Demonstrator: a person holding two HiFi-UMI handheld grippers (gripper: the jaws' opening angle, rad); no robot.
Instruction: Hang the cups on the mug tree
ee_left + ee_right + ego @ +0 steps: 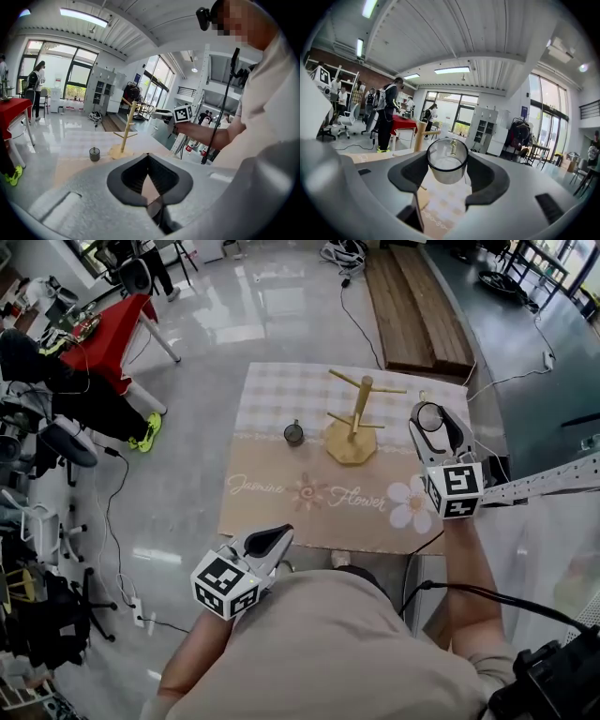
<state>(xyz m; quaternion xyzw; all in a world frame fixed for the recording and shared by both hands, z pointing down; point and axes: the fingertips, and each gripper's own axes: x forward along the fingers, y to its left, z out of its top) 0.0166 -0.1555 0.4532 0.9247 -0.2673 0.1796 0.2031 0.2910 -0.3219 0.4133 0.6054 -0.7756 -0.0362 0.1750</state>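
Note:
A wooden mug tree (354, 420) stands on its round base at the middle back of the cloth-covered table (272, 502). A small metal cup (293, 433) sits upright on the cloth just left of the tree. My right gripper (432, 412) hovers right of the tree, shut on a second metal cup (447, 165), whose open mouth faces the camera. In the right gripper view the tree's trunk (420, 136) shows just left of that cup. My left gripper (270, 540) hangs at the table's front left edge, shut and empty.
A red table (117, 329) and chairs stand on the glossy floor to the left. Wooden planks (417, 306) and cables lie beyond the table. A metal beam (553, 482) runs off to the right. People stand in the background.

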